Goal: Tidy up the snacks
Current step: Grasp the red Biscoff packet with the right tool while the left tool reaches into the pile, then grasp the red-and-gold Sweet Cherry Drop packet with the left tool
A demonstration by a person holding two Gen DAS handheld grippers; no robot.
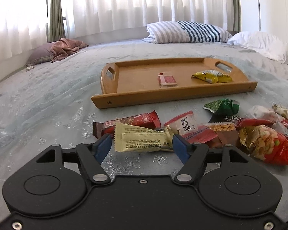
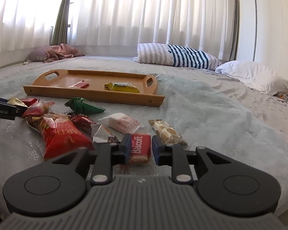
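Sorting snacks on a bed: two packets lie in the rectangular wooden tray (image 1: pixel 174 95); about ten remain outside. Left gripper (image 1: pixel 142 143) open around a cream wrapper (image 1: pixel 142 138); right gripper (image 2: pixel 139 147) open around a red Biscoff biscuit (image 2: pixel 140 147).

From my left camera, the red nut bag (image 1: pixel 274 147) runs off the right edge, and the peanut packet (image 1: pixel 220 128) lies half buried under its neighbours. The print on the small pink packet (image 1: pixel 167 80) in the far tray is too tiny to read. My right camera shows the biscuit packet (image 2: pixel 140 147) blurred, its near end hidden behind the gripper body.
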